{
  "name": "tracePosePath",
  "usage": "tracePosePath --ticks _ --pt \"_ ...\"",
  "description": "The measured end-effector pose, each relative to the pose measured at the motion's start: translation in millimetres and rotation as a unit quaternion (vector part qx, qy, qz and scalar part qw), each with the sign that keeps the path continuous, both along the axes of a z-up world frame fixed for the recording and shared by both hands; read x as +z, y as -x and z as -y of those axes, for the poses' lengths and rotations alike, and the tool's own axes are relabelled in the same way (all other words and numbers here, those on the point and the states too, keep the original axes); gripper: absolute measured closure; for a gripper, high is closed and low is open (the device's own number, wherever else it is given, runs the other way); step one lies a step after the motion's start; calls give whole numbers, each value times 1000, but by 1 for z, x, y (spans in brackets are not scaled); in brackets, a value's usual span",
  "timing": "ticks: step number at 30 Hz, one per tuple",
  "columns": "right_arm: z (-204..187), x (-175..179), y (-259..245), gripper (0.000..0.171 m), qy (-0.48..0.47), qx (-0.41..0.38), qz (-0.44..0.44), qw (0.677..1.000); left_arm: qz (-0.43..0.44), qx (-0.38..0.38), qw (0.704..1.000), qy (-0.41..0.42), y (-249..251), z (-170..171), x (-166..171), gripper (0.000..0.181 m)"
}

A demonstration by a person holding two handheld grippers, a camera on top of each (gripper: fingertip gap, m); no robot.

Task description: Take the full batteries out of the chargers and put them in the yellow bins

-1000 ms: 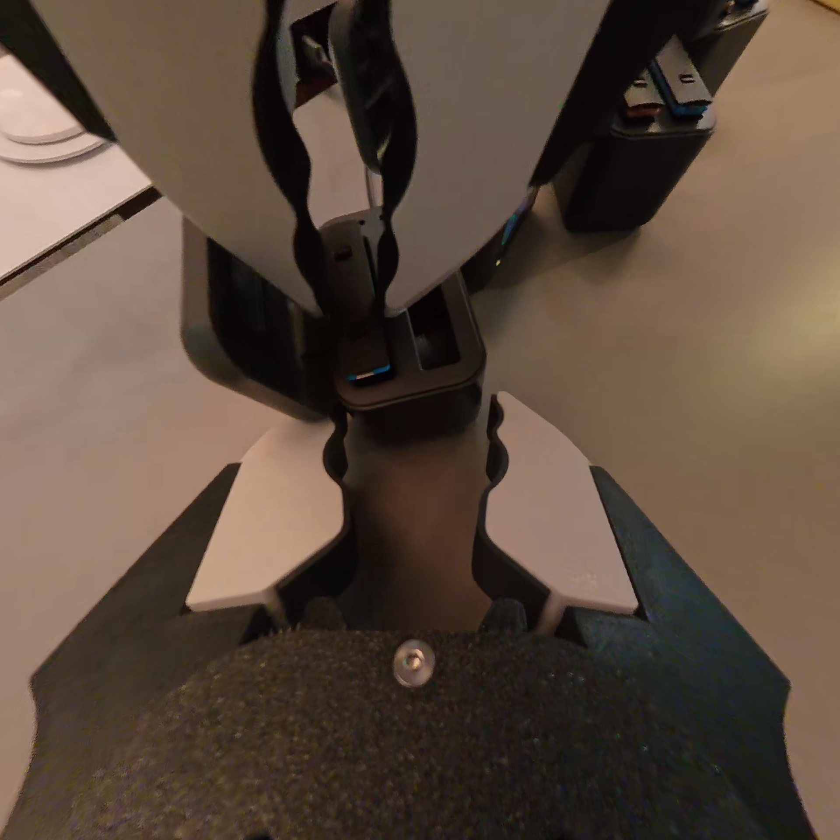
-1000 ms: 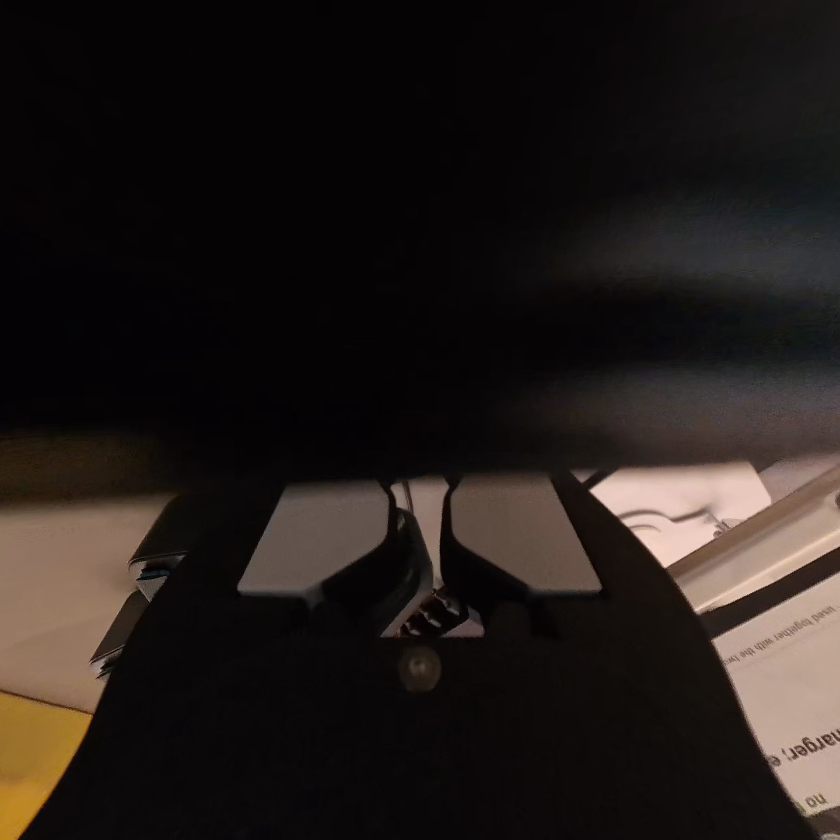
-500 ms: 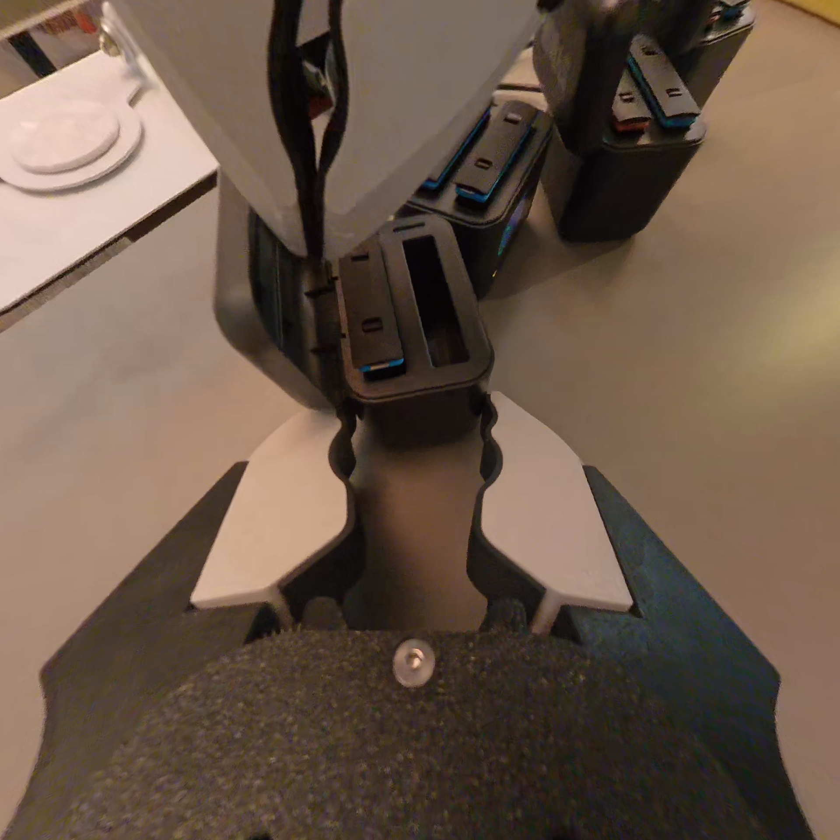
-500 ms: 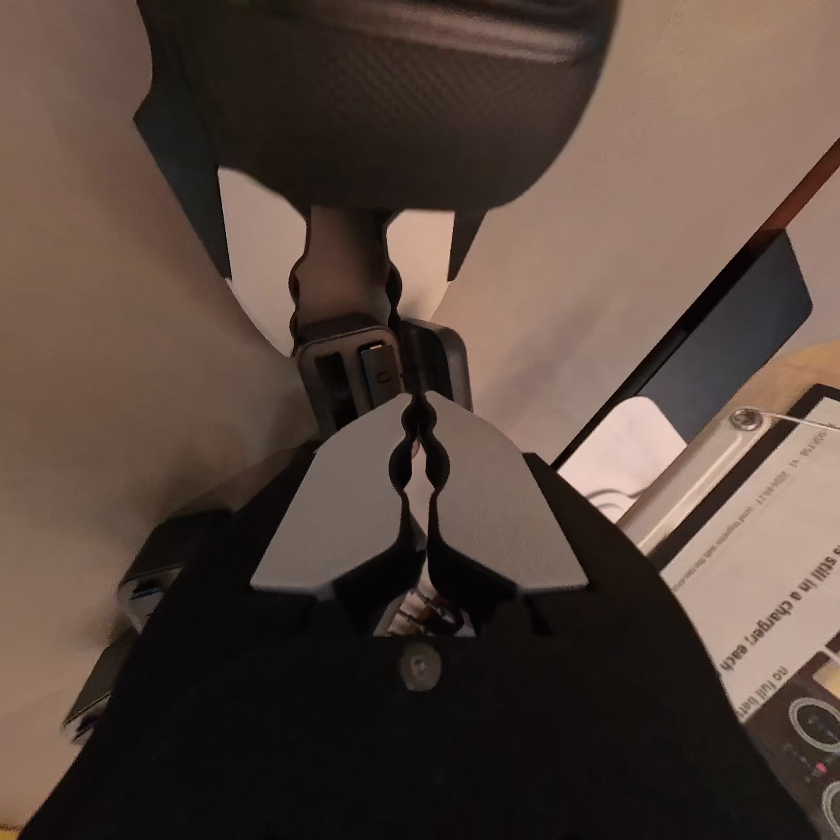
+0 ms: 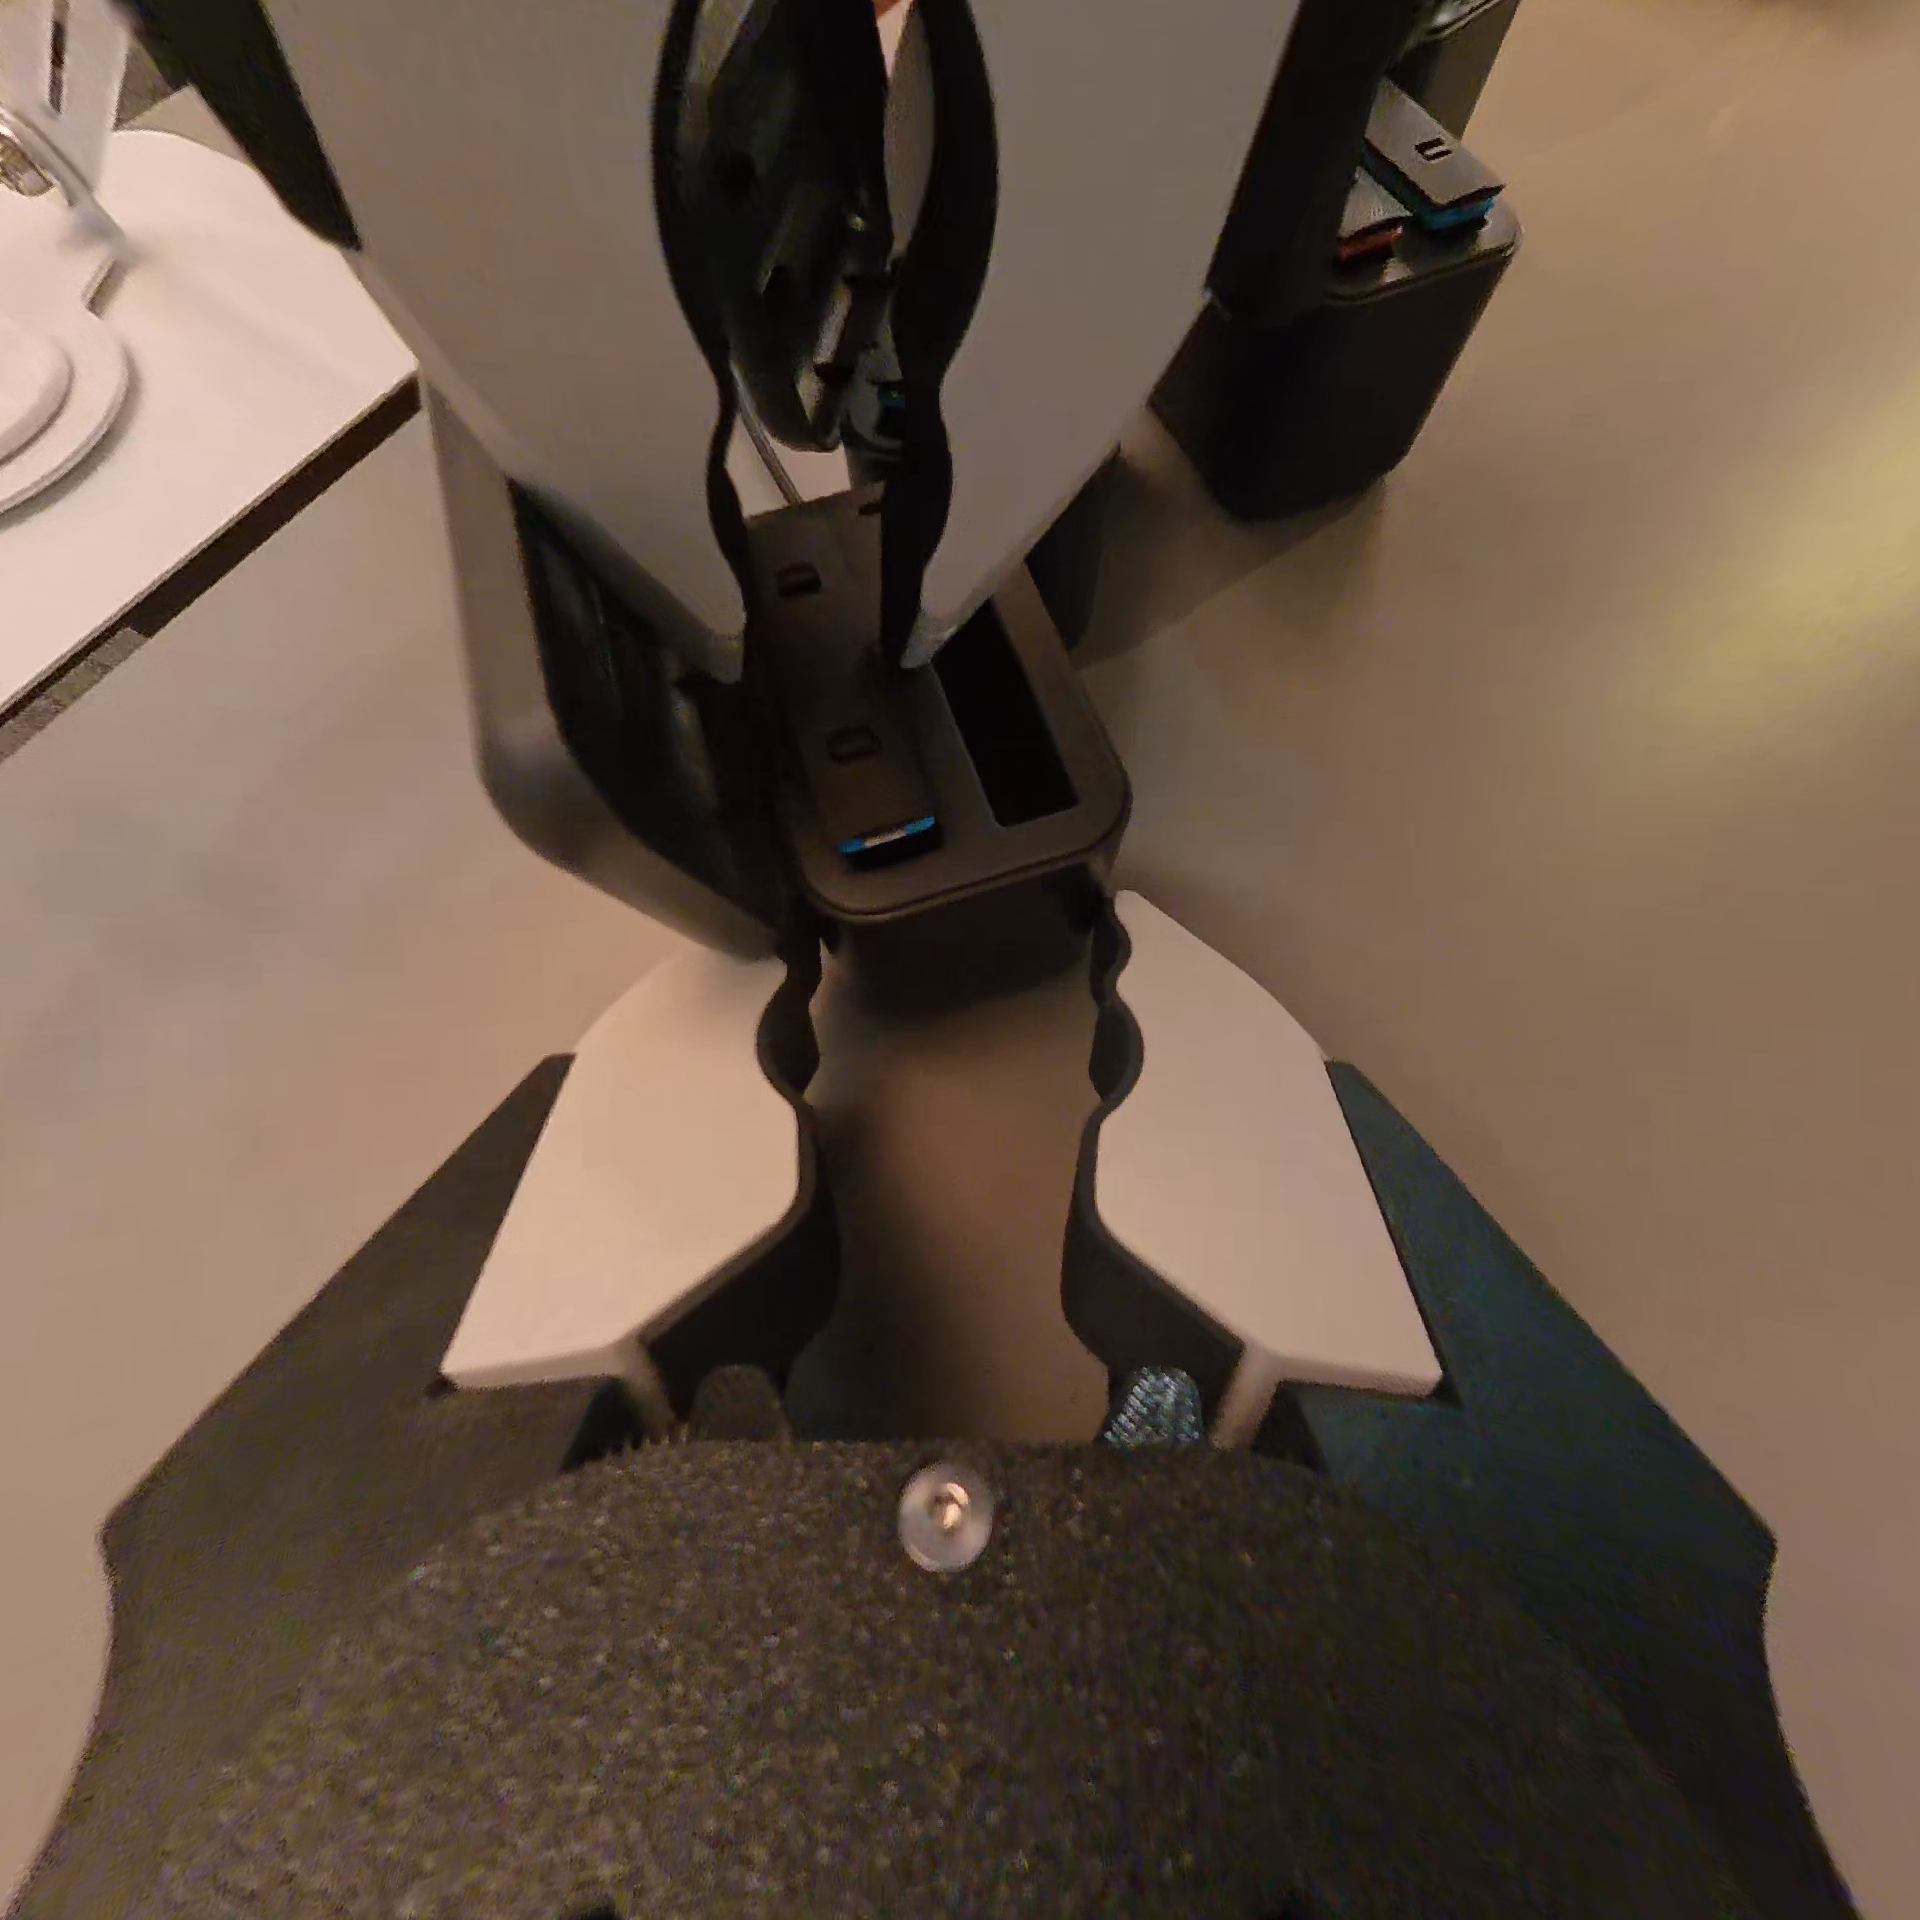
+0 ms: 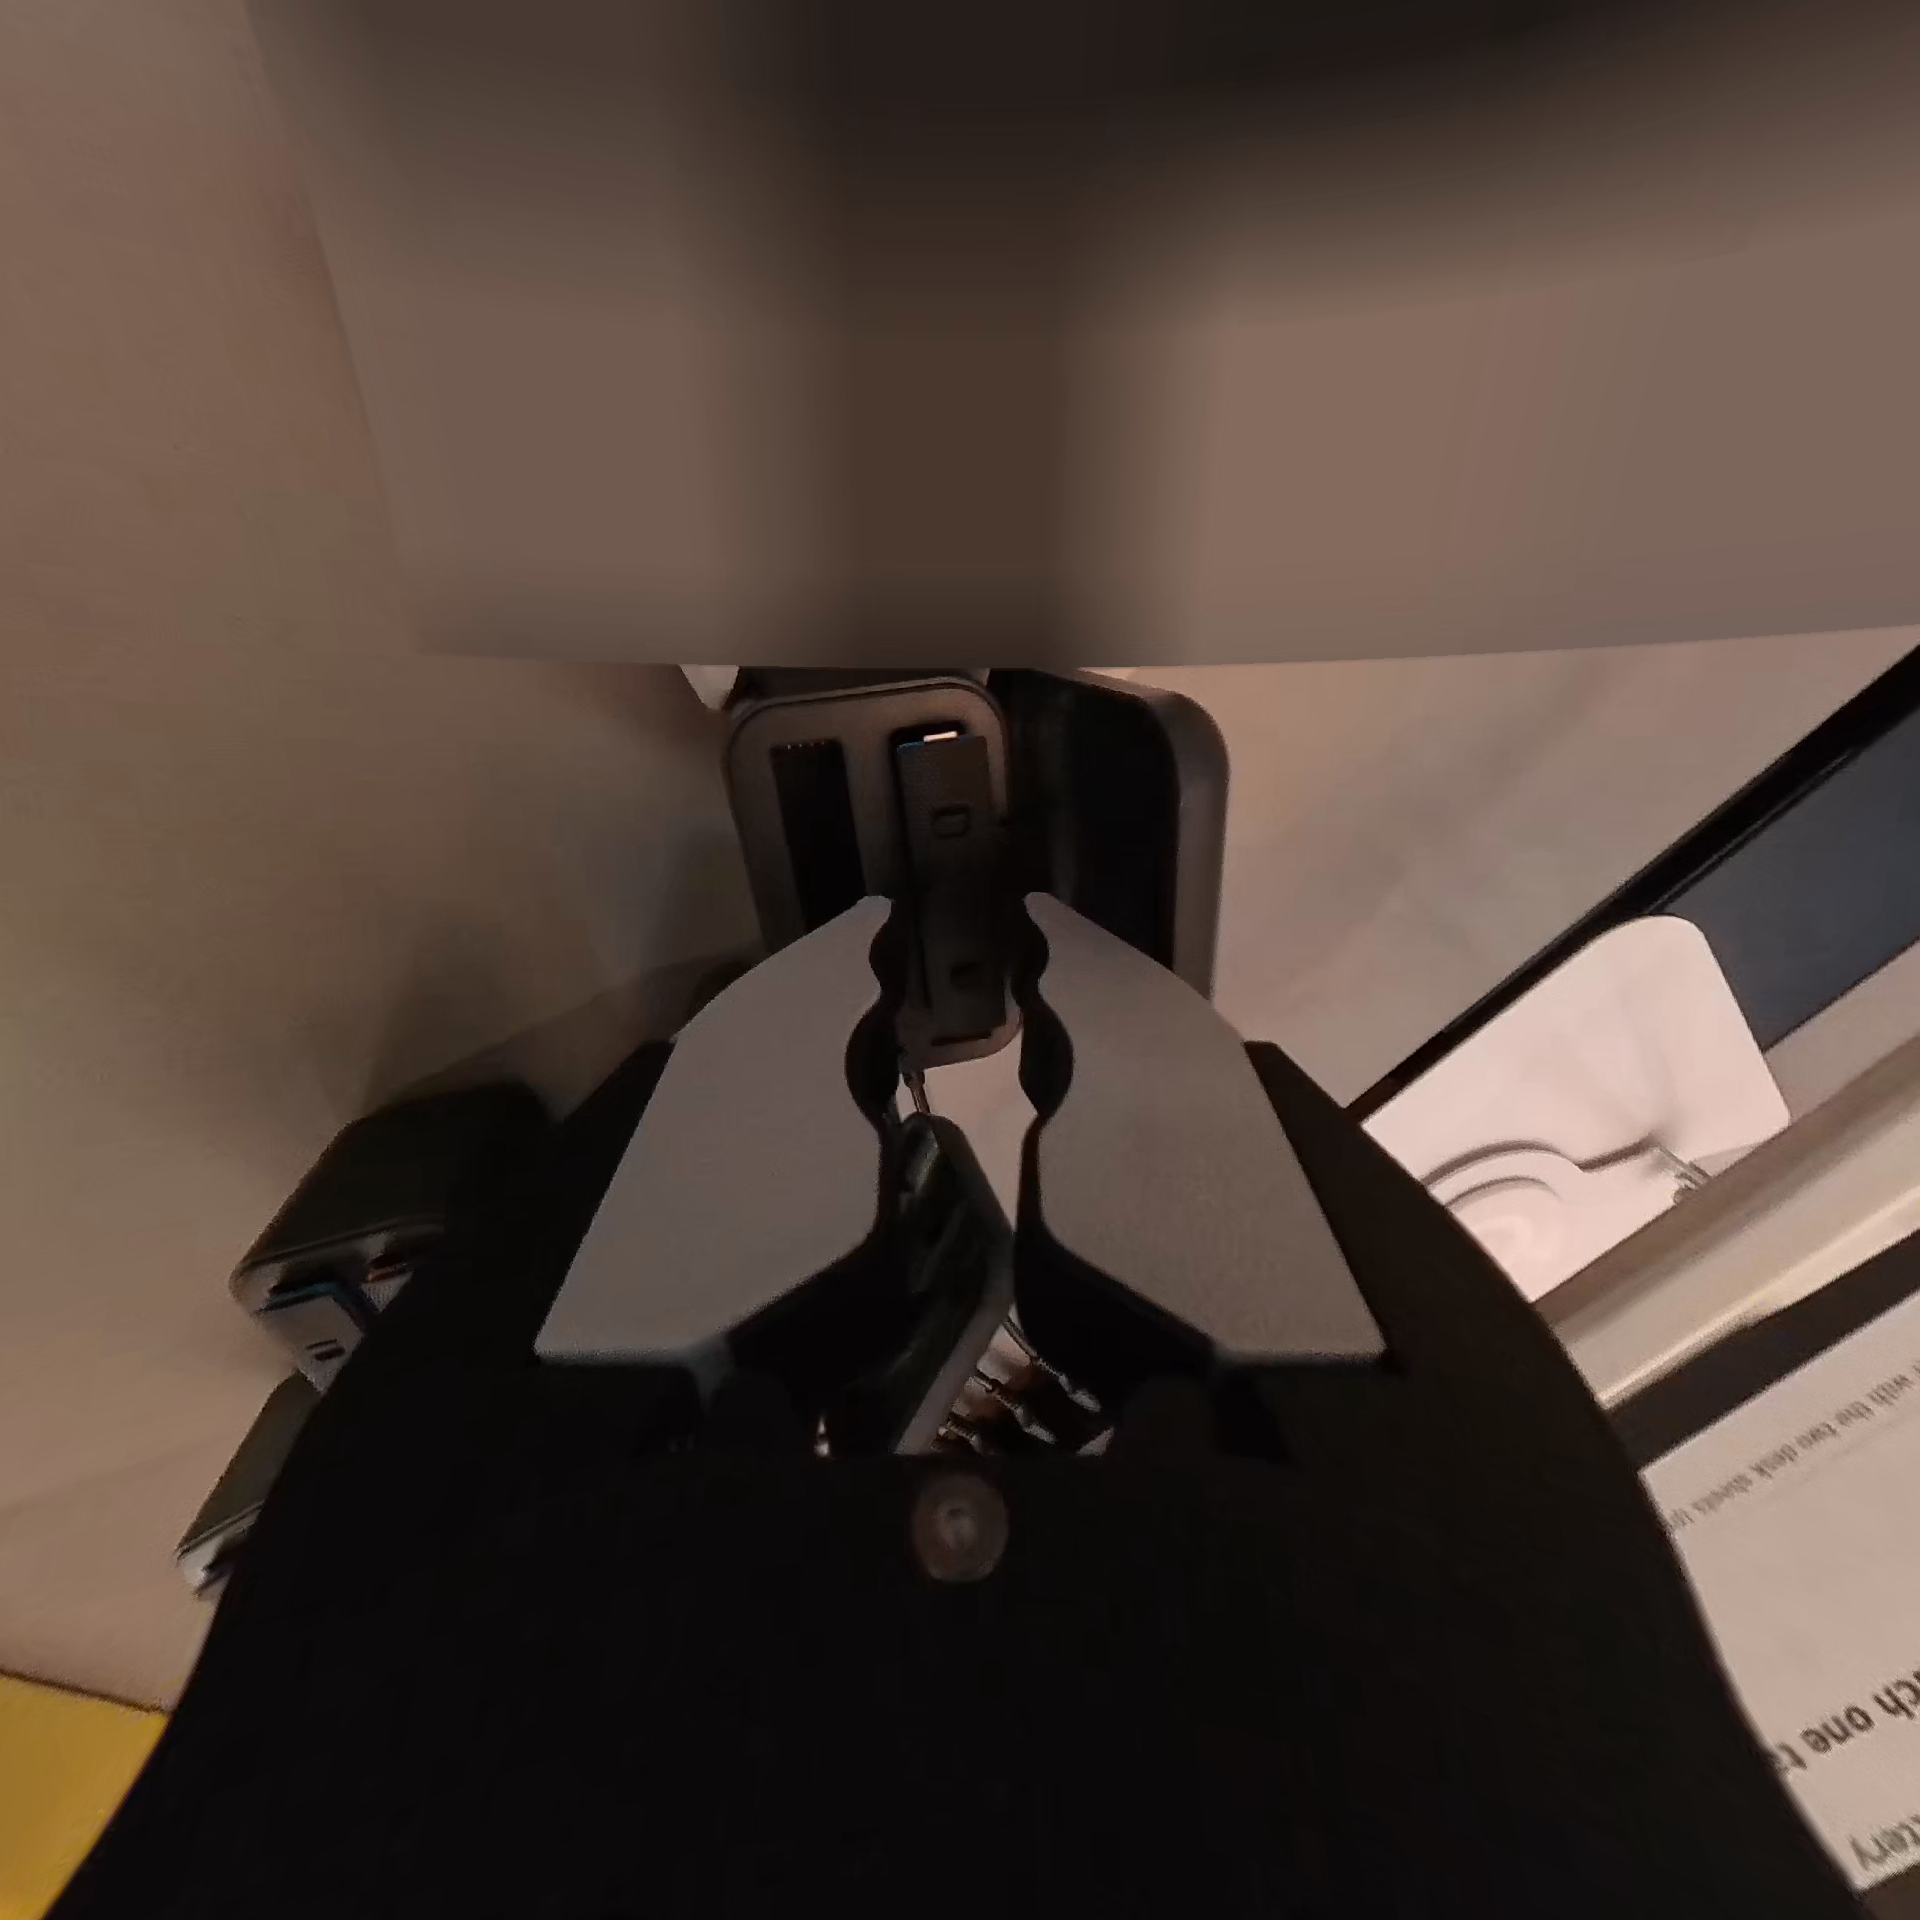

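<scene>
The charger (image 5: 1081,821) is clamped at its lower body between the fingertips of the left gripper (image 5: 951,935) and held steady on the grey surface (image 5: 1558,831). This grasp is unchanged from half a second ago.

What has changed lies with the right gripper (image 5: 821,665). Half a second ago its fingers were pressed together with nothing between them, off to one side of the battery (image 5: 883,821). Now they are parted and set down on either side of the battery's far end. Whether the pads already press on the battery cannot be told from either view; a thin gap may remain.

The battery, black with a blue end, is seated in one slot of the charger. The neighbouring slot (image 5: 1013,727) is empty.

The change is judged to be a re-approach: the closed fingers gripped nothing, so the gripper was opened and lined up again. The extraction has therefore not begun. A firm squeeze and a straight pull along the slot would be needed next, with the charger kept braced against the lift.

More chargers with batteries (image 5: 1434,197) stand beyond. Only a yellow corner (image 6: 62,1766), possibly a bin, is seen low in the right wrist view.
</scene>
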State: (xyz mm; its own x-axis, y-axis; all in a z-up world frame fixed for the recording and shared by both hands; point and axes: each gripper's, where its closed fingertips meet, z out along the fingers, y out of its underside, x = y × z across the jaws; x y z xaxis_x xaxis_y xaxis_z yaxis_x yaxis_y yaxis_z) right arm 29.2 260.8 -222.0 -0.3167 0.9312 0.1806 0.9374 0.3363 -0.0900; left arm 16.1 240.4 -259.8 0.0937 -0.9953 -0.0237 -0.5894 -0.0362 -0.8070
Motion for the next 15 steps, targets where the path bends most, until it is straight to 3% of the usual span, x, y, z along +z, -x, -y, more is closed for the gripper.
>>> tracePosePath --ticks 8,15 --pt "2 -2 -1 157 42 27 32 998 -2 -9 1000 -3 0 1 0 130" --pt "2 3 0 157 22 45 20 999 -4 -7 1000 -1 0 1 -1 130"
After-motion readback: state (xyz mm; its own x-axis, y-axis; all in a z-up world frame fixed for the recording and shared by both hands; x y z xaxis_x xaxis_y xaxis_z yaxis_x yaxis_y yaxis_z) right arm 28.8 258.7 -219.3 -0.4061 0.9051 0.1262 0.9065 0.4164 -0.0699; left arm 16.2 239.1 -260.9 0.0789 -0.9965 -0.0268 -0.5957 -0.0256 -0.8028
